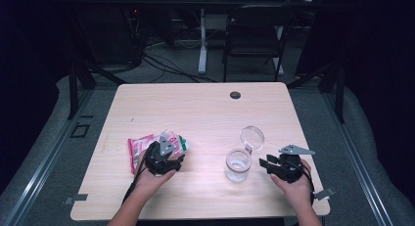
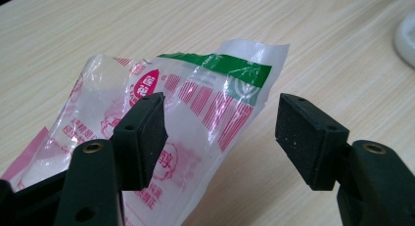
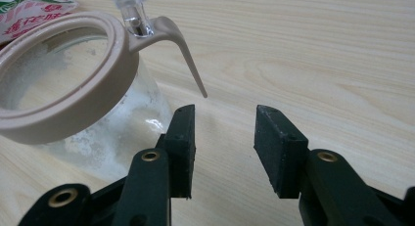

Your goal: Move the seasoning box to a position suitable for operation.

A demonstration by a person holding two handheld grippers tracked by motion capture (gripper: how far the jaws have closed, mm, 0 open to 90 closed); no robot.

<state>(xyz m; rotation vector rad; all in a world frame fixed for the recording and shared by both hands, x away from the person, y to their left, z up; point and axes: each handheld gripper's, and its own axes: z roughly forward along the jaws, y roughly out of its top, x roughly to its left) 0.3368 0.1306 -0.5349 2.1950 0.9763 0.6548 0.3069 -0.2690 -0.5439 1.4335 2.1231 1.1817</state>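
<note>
At the near edge of the wooden table we see both forearms come in. On the near right, the right gripper lies low over the tabletop, its jaws apart with nothing between them; in the right gripper view they frame bare wood just beside the glass jar. The jar stands upright, just left of that gripper, with a beige rim, white powder at the bottom, and its clear hinged lid swung open to the far side.

On the near left, the left gripper sits over the plastic packet, a clear bag printed in red with a green band. We see its jaws standing wide: the packet's torn end lies between them on the table, the pads not pressing on it.

Beyond the table, a dark chair stands on the floor.
</note>
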